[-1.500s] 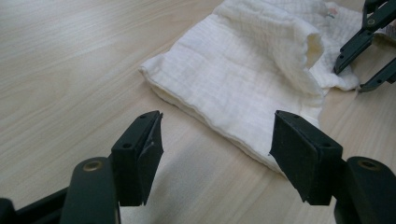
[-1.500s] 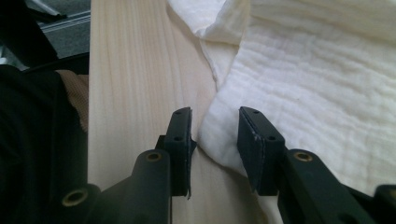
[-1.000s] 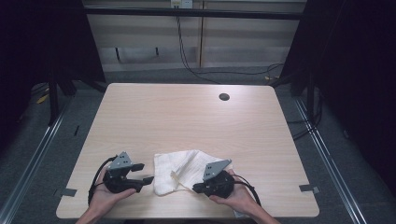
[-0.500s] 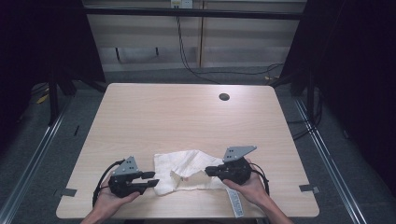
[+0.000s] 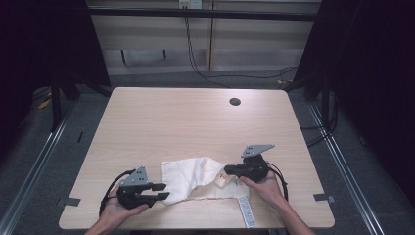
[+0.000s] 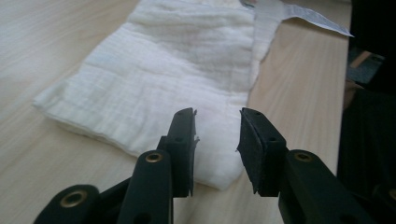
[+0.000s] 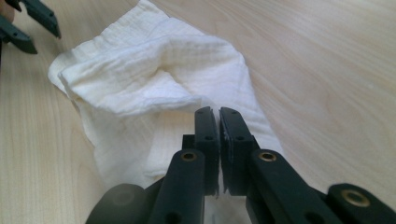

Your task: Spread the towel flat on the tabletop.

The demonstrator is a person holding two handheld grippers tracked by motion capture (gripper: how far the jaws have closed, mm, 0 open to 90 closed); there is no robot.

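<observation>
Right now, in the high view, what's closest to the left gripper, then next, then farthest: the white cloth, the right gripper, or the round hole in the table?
1. White cloth, just beside its jaws.
2. Right gripper, across the cloth.
3. Round hole, far side.

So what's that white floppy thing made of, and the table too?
The white cloth looks like soft woven cotton, maybe gauze: you can see fine crinkly ribs, and it folds and bunches limply. The table looks like pale wood, smooth and matte, with long grain lines; it may be a printed laminate, which the pictures can't settle.
</observation>
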